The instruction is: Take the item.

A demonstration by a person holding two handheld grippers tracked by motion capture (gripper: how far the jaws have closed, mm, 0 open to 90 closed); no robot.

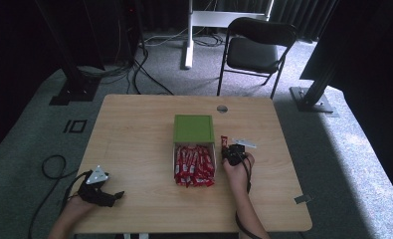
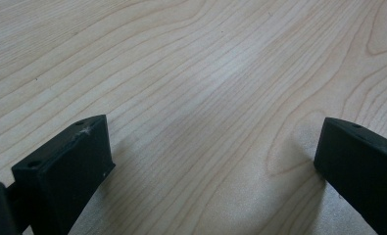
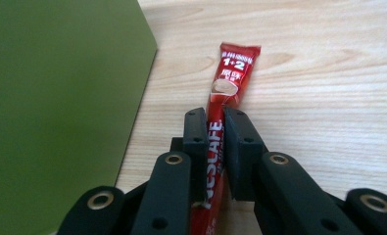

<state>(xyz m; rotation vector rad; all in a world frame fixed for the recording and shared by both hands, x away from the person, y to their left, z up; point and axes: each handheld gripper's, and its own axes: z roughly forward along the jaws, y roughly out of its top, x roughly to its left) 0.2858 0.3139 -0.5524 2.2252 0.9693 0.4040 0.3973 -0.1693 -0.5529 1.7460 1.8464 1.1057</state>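
Your right gripper (image 3: 215,122) is clenched on a red coffee sachet (image 3: 228,78), which pokes out past the jaws toward the top of the frame, just right of the green box lid (image 3: 59,107). Centre frame in the high view, the open box (image 1: 194,164) holds more red sachets. At lower left, your left gripper (image 2: 210,161) rests on the wooden table (image 2: 205,63) with its jaws spread wide around nothing.

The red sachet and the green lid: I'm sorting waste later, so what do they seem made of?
The red sachet looks like glossy plastic or foil film: it glints, creases, and has a crimped end. The green lid looks like matte card or board, flat and without shine, though painted plastic cannot be ruled out.
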